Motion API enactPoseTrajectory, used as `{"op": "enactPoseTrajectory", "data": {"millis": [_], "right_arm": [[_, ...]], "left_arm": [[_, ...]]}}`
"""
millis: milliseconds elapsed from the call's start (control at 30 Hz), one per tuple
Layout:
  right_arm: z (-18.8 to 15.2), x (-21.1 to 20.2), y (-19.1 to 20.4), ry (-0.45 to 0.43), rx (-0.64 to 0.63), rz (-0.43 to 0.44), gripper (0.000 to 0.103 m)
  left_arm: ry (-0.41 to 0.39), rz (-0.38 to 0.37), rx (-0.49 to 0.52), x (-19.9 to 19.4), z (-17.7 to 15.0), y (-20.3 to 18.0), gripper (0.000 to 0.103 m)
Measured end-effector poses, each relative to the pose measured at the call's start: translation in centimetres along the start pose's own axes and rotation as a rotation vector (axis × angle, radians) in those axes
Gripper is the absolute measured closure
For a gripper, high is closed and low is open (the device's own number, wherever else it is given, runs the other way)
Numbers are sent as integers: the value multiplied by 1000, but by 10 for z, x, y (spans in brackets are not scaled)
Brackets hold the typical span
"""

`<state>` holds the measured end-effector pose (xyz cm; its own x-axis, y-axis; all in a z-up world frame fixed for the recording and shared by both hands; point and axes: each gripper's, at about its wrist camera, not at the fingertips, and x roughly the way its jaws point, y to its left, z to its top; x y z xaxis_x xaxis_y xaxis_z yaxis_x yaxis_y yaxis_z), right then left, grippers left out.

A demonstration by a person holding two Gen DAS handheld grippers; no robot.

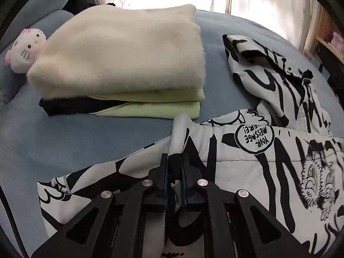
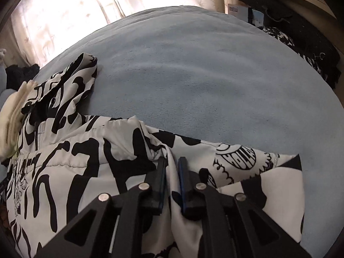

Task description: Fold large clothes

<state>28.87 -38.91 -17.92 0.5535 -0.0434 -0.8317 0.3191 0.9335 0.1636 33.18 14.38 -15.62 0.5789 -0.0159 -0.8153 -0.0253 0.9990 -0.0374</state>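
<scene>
A white jacket with black cartoon print (image 1: pixel 268 161) lies spread on the blue bed (image 1: pixel 64 133); it also shows in the right wrist view (image 2: pixel 71 161). My left gripper (image 1: pixel 175 161) is shut on a raised fold of the jacket's edge. My right gripper (image 2: pixel 172 161) is shut on a pinched ridge of the jacket's cloth near its other side. The hood end (image 1: pixel 258 60) lies crumpled toward the far side of the bed.
A folded pile with a cream fleece on top of pale green and black garments (image 1: pixel 124 60) sits on the bed behind the jacket. A Hello Kitty plush (image 1: pixel 25 49) lies by a blue pillow. Bare blue bedding (image 2: pixel 204 75) stretches right; shelves and dark clutter (image 2: pixel 301 38) stand beyond.
</scene>
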Motion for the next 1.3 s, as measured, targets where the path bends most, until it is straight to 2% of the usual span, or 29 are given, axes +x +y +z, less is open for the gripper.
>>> {"op": "enactPoseTrajectory", "data": {"millis": [100,133,167,200,300,333,400,433,533,667,700,767,800,833,867,900,933,1000,1033,1067,1133,1167,1233,1300], "right_arm": [[8,-8,-5,35,42,26,86],[11,-14,-8,36,68,41,86],[13,-23,-7,17,91,54,86],[13,-35,-6,-10,106,67,84],[13,-70,10,-105,88,109,70],[13,-80,23,-132,55,127,69],[12,-88,53,-131,-19,154,69],[10,-88,64,-122,-43,165,69],[-2,-79,123,-73,-135,258,69],[-26,-57,193,-12,-254,332,69],[-31,-50,204,8,-276,342,70],[-43,-33,219,42,-320,310,70],[-45,-26,217,50,-324,287,73],[-43,-20,209,48,-307,292,83],[-37,-17,196,51,-280,313,89],[-31,-16,182,34,-263,278,99],[-24,-16,162,-3,-253,231,103],[-9,-14,124,-37,-217,230,103],[-2,-13,102,-56,-196,185,103],[4,-12,79,-77,-179,85,103],[12,-10,32,-87,-110,74,103],[15,-10,13,-88,-70,53,103],[19,-11,-27,-88,29,-23,102],[22,-7,-56,-66,133,44,103]], "left_arm": [[15,-73,-60,-6,2,15,88],[24,-90,-85,-11,3,21,80],[30,-107,-104,-16,5,27,72],[21,-124,-126,-27,6,32,69],[-57,-121,-141,-57,11,42,69],[-81,-121,-130,-66,14,42,69],[-106,-128,-92,-79,18,32,84],[-103,-130,-72,-81,20,23,95],[-75,-169,-18,-82,17,-4,96],[-45,-218,74,-66,9,-55,97],[-35,-217,101,-60,5,-66,97],[-15,-185,146,-44,-1,-76,97],[-3,-148,167,-31,-4,-75,97],[6,-125,182,-22,-5,-72,100],[15,-149,189,-14,-4,-64,102],[17,-179,185,-11,-2,-57,102],[6,-193,177,-12,1,-48,102],[-24,-151,177,-11,6,-32,102],[-19,-161,152,-9,9,-21,102],[-9,-178,125,-7,11,-11,102],[-9,-167,81,-3,13,8,102],[-2,-200,67,-2,13,15,102],[-2,-210,65,1,13,20,102],[1,-213,67,3,12,22,102]]}}
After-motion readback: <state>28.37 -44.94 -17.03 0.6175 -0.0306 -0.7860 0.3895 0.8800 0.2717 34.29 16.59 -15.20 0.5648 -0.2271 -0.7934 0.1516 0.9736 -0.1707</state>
